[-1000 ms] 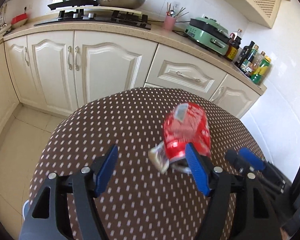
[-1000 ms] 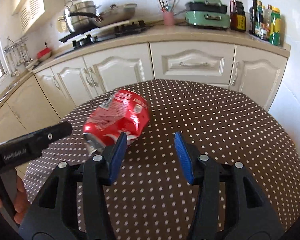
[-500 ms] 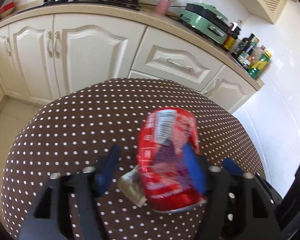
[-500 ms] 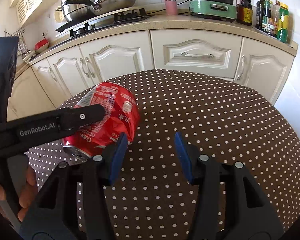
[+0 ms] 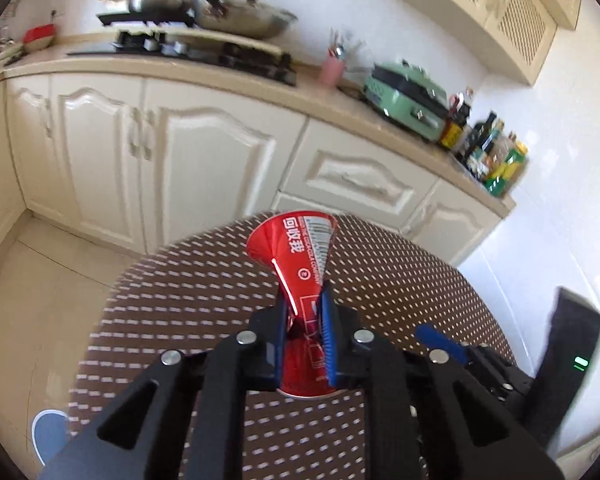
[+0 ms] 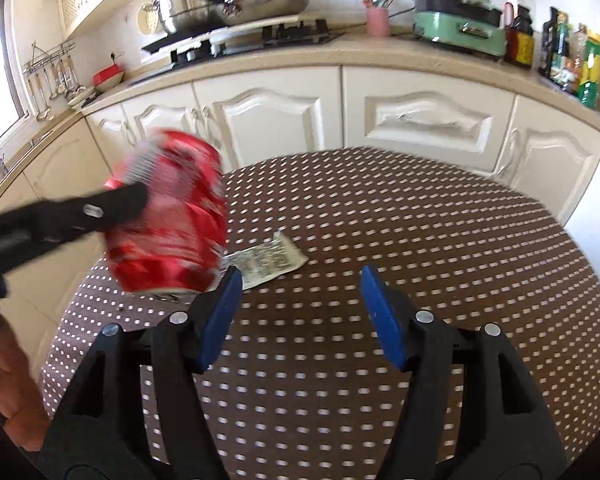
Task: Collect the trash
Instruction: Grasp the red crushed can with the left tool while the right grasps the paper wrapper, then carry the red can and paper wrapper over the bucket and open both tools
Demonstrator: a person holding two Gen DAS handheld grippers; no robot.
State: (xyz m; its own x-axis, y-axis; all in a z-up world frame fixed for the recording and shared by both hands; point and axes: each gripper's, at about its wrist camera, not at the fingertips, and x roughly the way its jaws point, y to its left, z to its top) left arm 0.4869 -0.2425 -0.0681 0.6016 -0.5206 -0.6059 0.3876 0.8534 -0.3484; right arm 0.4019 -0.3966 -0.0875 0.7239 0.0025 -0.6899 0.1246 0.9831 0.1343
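The left gripper point(image 5: 305, 322) has just been closing and is clamped on the can point(image 5: 300, 256), whose red body is pinched flat between the 2 blue pads and flares out above them. In the right wrist view the can point(image 6: 168, 216) is blurred and hangs above the left part of the table point(image 6: 440, 248), clear of the cloth, with the person's hand point(image 6: 16, 396) low at the left edge. The right gripper point(image 6: 300, 312) has just been opening; its jaws stand wide apart with nothing between them, over bare dotted cloth near the table's near side. A flat wrapper point(image 6: 266, 260) lies on the cloth just beyond the right gripper's left pad and just beside the can in that view. The rest of the round table is bare out to its far and right rims. Beyond the far rim stand the cabinets point(image 6: 420, 116), with a strip of floor point(image 5: 40, 280) open to the left of the table.
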